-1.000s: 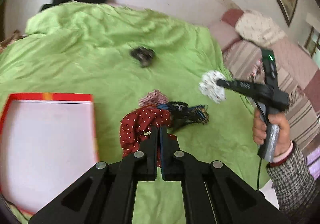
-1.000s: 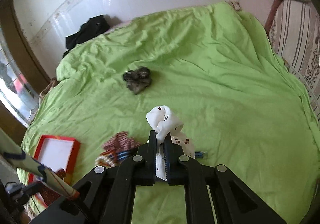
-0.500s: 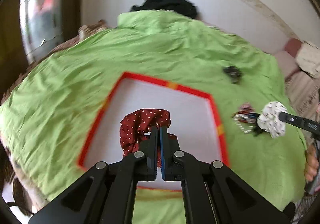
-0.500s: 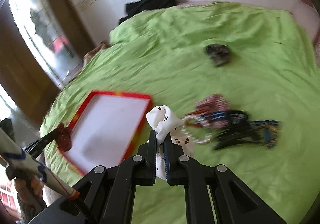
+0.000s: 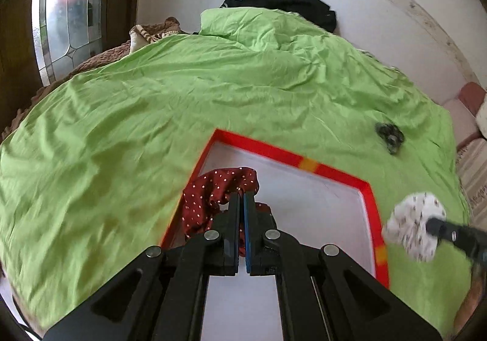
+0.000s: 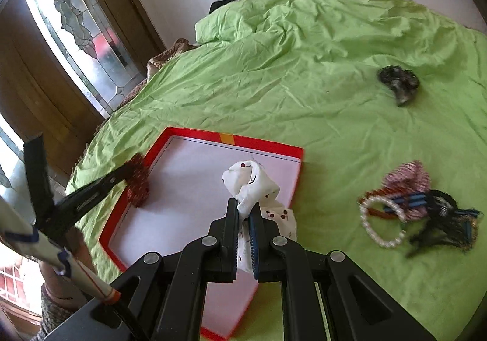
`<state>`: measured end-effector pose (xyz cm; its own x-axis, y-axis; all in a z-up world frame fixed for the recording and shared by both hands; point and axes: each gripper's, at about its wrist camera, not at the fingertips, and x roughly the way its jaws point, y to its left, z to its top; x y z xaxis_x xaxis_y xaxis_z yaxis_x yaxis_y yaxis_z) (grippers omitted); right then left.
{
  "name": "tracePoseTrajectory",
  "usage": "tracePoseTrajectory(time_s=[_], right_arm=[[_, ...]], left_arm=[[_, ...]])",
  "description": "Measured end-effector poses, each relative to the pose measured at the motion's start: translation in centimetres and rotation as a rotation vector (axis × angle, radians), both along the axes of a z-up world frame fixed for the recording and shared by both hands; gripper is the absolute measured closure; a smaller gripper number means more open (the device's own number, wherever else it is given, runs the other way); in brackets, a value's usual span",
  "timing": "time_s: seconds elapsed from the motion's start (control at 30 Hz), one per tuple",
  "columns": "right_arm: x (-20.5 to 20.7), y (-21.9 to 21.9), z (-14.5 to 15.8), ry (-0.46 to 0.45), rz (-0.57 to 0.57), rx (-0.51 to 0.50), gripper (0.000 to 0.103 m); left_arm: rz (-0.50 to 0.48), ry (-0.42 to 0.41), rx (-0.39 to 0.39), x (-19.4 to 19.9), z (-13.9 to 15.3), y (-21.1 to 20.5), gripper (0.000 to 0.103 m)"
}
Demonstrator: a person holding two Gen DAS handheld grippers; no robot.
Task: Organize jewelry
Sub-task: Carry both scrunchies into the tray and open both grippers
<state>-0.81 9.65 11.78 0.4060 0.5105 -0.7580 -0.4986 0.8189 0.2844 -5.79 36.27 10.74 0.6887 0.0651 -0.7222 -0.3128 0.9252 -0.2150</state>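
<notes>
The dark red dotted scrunchie (image 5: 219, 188) hangs over the left edge of the red-rimmed box (image 5: 292, 158), clamped in the closed left hand-held gripper (image 5: 242, 201). The white scrunchie (image 6: 252, 185) is pinched tight in the right hand-held gripper (image 6: 243, 210), above the box's white inside. Other jewelry (image 6: 417, 210) lies on the green bed (image 6: 304, 82), right of the box.

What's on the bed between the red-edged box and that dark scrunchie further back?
Only bare green sheet between box and dark scrunchie, clearest in the right wrist view.
</notes>
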Motion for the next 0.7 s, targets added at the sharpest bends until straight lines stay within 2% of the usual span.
tracePoseTrajectory(time_s=[0.17, 0.27, 0.43, 0.5, 0.63, 0.7], right_arm=[[2.5, 2.9, -2.5, -0.028, -0.005, -0.075, 0.096], [4.5, 3.7, -4.6, 0.007, -0.021, -0.083, 0.096], [7.4, 3.6, -6.8, 0.072, -0.058, -0.047, 0.096], [8.0, 3.5, -7.1, 0.083, -0.066, -0.033, 0.096], [8.4, 3.5, -7.0, 0.082, -0.063, -0.012, 0.095], [8.2, 3.3, -6.4, 0.093, -0.044, 0.032, 0.095]], left_arm=[[0.047, 0.048, -0.023, 4.1, -2.2, 1.9, 0.101], [0.054, 0.064, -0.025, 4.7, -3.4, 2.4, 0.101], [0.059, 0.045, -0.097, 4.5, -4.1, 3.5, 0.1], [0.059, 0.015, -0.112, 4.1, -3.8, 3.6, 0.096], [0.074, -0.055, -0.126, 2.9, -2.9, 3.8, 0.073], [0.079, -0.083, -0.124, 2.2, -2.5, 3.7, 0.069]])
